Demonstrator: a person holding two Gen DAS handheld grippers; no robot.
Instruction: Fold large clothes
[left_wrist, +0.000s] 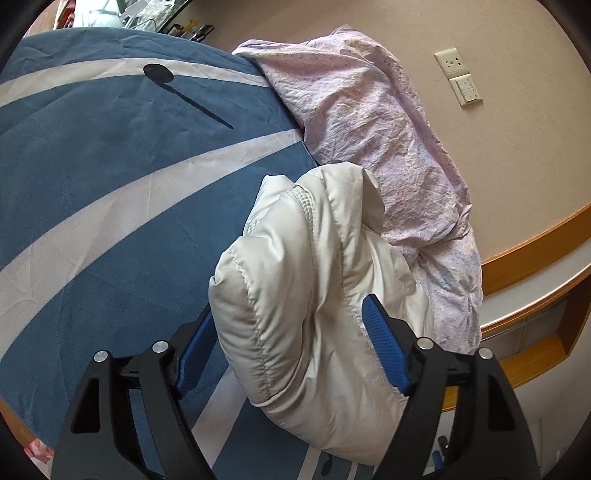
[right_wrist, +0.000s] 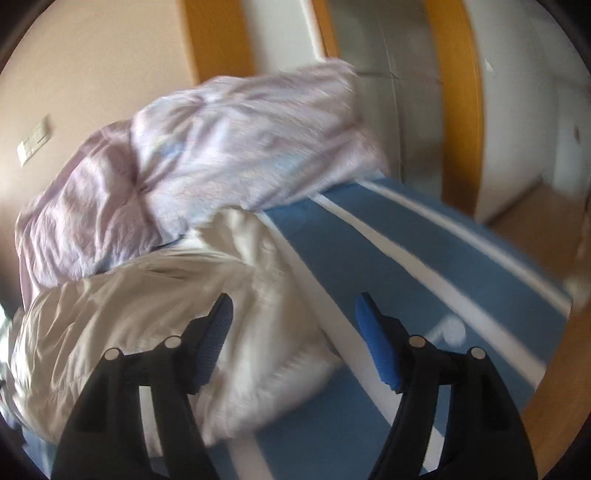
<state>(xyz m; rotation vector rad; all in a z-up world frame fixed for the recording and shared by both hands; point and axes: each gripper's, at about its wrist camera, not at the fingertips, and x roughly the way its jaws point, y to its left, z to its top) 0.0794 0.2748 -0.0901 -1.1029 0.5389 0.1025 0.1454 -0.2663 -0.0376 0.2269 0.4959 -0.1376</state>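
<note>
A cream quilted jacket (left_wrist: 295, 295) lies bunched on the blue bedspread with white stripes (left_wrist: 110, 166). In the left wrist view my left gripper (left_wrist: 291, 310) stands open, and a puffy fold of the jacket bulges up between its blue pads (left_wrist: 384, 347) and hides part of the left one. The right wrist view is blurred. In it my right gripper (right_wrist: 294, 299) is open over the jacket's right edge (right_wrist: 147, 314) and the bedspread (right_wrist: 406, 240), with nothing gripped between its fingers.
A crumpled lilac quilt (left_wrist: 369, 129) is heaped beyond the jacket against the beige wall and also shows in the right wrist view (right_wrist: 221, 147). The wall carries a socket and switch plate (left_wrist: 458, 77). A wood-trimmed ledge (left_wrist: 535, 240) runs at the right. Wooden door frames (right_wrist: 458, 110) stand behind the bed.
</note>
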